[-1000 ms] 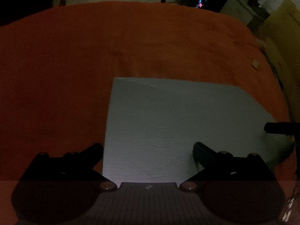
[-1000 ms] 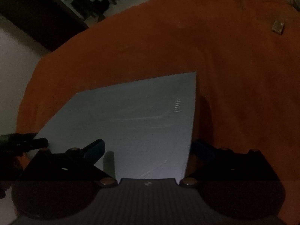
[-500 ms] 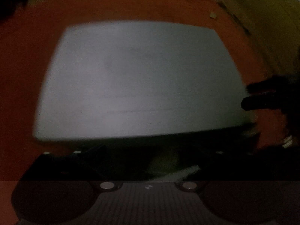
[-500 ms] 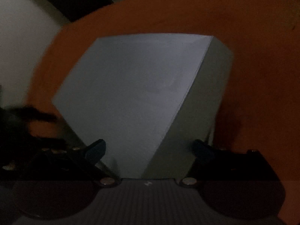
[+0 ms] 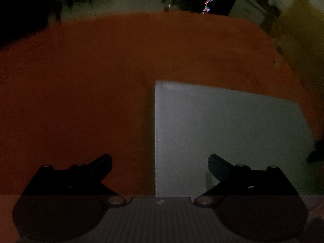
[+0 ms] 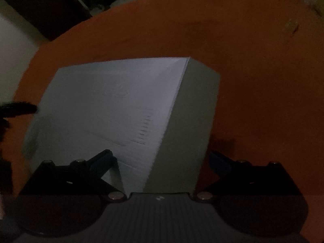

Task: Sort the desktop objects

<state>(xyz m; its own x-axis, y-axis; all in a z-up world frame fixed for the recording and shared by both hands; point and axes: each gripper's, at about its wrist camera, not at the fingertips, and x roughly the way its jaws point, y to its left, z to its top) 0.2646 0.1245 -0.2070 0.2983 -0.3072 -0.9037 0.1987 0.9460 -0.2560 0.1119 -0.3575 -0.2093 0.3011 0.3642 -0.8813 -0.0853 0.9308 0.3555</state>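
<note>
In dim light a white box (image 5: 222,131) stands on the orange tablecloth (image 5: 81,81). My left gripper (image 5: 160,162) hangs over the box's left edge with its jaws opening. One finger is above the cloth, the other above the lid, and no pad touches the box. In the right wrist view the box (image 6: 111,105) shows its lid and right side wall. My right gripper (image 6: 160,156) is open and straddles that right edge without pressing it. Each gripper appears as a dark shape in the other's view: the left gripper (image 6: 18,109) and the right gripper (image 5: 316,151).
A small tan piece (image 6: 291,25) lies on the cloth far to the right. Brown cardboard (image 5: 299,30) stands beyond the table's right edge. Dark furniture and a coloured light (image 5: 208,4) sit past the far edge. The orange cloth (image 6: 263,81) surrounds the box.
The left wrist view swung over the whole lid in a blur and now sits lower over the box's left edge. In the right wrist view the box's right side wall has come into sight.
</note>
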